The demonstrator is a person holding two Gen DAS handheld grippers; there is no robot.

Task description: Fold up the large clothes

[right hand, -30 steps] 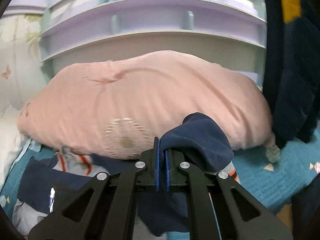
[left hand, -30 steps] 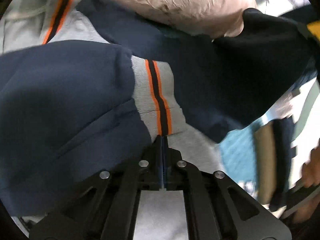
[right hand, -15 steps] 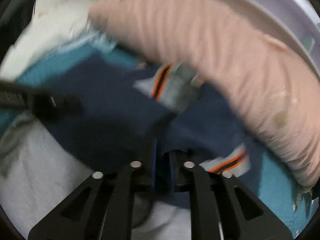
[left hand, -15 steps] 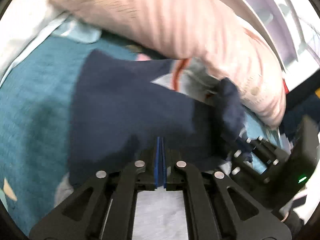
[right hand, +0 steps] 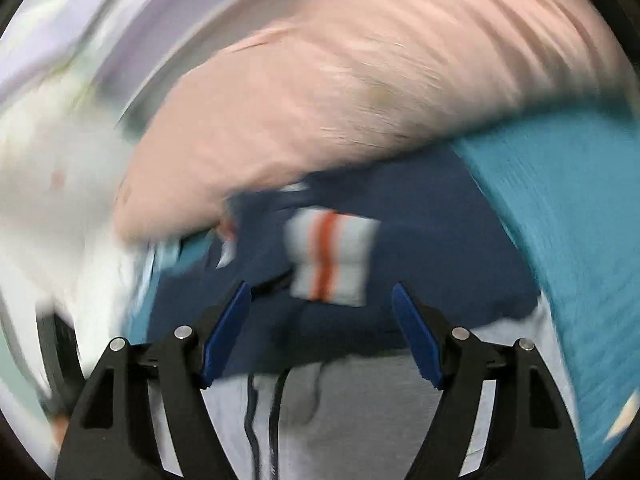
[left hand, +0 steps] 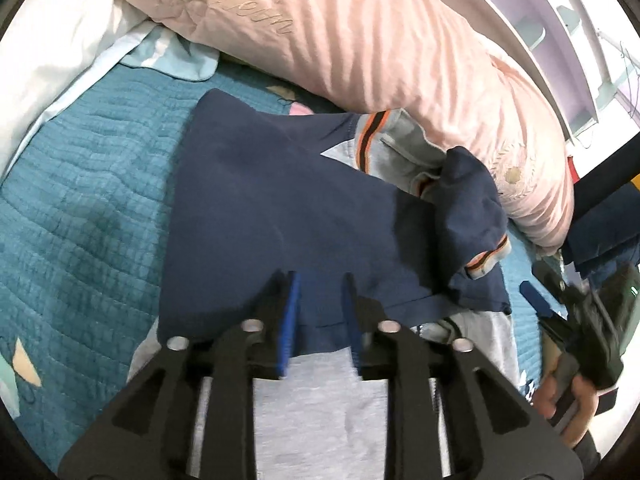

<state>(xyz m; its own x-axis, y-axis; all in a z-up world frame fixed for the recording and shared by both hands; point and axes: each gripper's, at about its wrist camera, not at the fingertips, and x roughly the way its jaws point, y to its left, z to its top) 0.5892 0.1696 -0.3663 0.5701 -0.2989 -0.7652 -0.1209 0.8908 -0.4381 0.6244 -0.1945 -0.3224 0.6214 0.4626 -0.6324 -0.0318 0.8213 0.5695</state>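
A navy and grey sweatshirt (left hand: 280, 200) with orange-and-black striped cuffs lies folded on the teal bedspread (left hand: 80, 184). One cuff (left hand: 486, 260) lies on its right side, and shows in the blurred right wrist view (right hand: 332, 256). My left gripper (left hand: 320, 280) is open a little above the navy fold, holding nothing. My right gripper (right hand: 320, 292) is wide open and empty over the sweatshirt (right hand: 420, 220); it also shows at the right edge of the left wrist view (left hand: 576, 320).
A large pink pillow (left hand: 380, 40) lies along the far side, touching the sweatshirt's collar. White bedding (left hand: 44, 40) is at the left. A lavender headboard with shelves (left hand: 540, 20) stands behind the pillow. Dark clothes (left hand: 604, 216) hang at the right.
Both grippers were shut on the sweatshirt and have opened and let it go. The garment has been laid down folded on the bed. The right gripper is moving fast; its view is blurred.
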